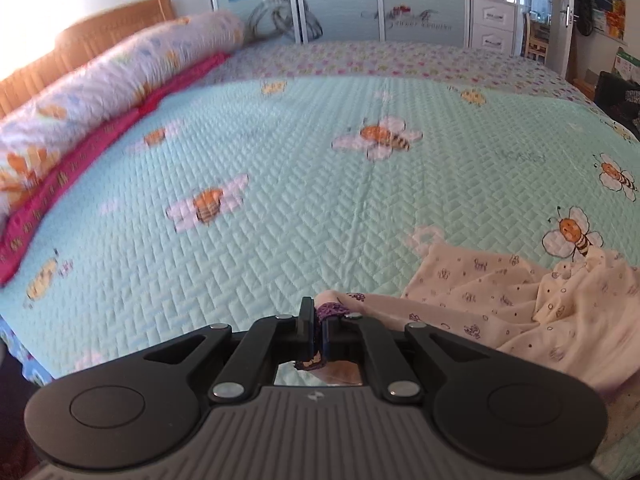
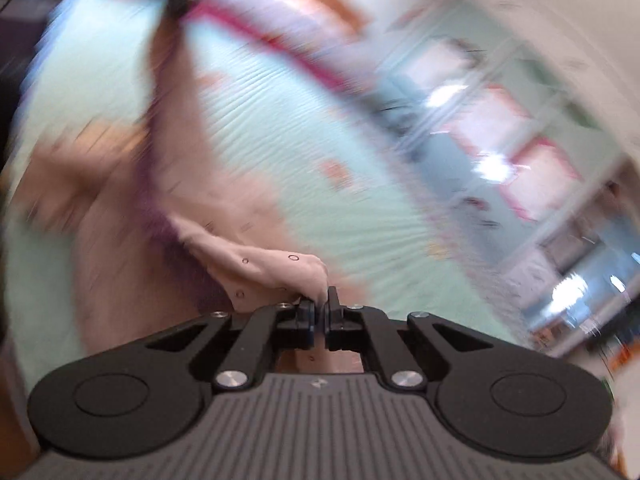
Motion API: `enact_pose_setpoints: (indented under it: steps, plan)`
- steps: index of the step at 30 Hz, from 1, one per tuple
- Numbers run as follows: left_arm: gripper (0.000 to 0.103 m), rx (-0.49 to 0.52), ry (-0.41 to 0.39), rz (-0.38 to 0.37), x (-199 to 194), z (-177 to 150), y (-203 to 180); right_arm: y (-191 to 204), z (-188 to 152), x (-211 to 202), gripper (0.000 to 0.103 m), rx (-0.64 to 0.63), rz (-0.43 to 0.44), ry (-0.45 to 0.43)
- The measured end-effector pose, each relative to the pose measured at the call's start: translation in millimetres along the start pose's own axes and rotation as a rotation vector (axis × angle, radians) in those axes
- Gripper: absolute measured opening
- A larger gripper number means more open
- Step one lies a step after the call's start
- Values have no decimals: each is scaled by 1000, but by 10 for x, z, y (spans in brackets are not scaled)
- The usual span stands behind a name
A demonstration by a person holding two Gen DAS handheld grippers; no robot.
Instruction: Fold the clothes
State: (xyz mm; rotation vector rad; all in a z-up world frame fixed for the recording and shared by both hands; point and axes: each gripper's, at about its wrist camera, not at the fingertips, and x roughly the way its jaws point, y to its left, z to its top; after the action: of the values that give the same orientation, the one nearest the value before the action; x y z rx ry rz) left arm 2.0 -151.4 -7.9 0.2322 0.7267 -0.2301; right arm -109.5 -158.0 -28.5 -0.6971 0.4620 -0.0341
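Clothes here come down to one cream garment printed with small purple figures and dots, yet the biggest thing in sight is the bed beneath it. A mint quilt stitched in a woven pattern and scattered with bees covers nearly all of the left wrist view, and its far edge gives way to a paler flowered cover. A long floral bolster and a magenta strip run along the left side, against a wicker headboard that is partly washed out by glare. Wardrobe doors stand beyond the bed, with their tops cut off by the frame.

The garment lies rumpled on the quilt's near right corner, and its lower part runs out of the left wrist view, so its full shape cannot be told. A purple-edged hem of it reaches the left gripper, whose jaws are clenched on that trim. The linkage hides what lies under them.

The right wrist view is heavily smeared, and the room there is only streaks of colour. Sharp enough to read is the right gripper, clamped on a bunched fold of the same cream cloth, with the jaws nearly meeting. The cloth stretches away up and to the left towards a dark shape at the top edge, too blurred to name.
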Motion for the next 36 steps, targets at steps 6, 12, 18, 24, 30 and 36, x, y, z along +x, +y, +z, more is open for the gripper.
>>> enact_pose_setpoints:
  steps: [6,12,18,24,30,36]
  plan:
    - [3,76,-212,-30,-626,368,-213,-795,521,-553,5,169,-215,-178]
    - [3,102,-349,-78,-1131,844,-240,-1465,863,-1009,5,322,-265,-322]
    - [3,110,-439,-83,-1466,1011,-126,-1764,837,-1357,5,427,-258,-415]
    - [3,102,-483,-109,-1643,1030,-121,-1860,929,-1531,5,479,-219,-488]
    - [3,64,-390,-132,-1345,698,-105,-1705,757,-1258,5,679,37,-472]
    - [3,10,-215,-48,-857,349,172,-744,563,-633,5,810,555,-358]
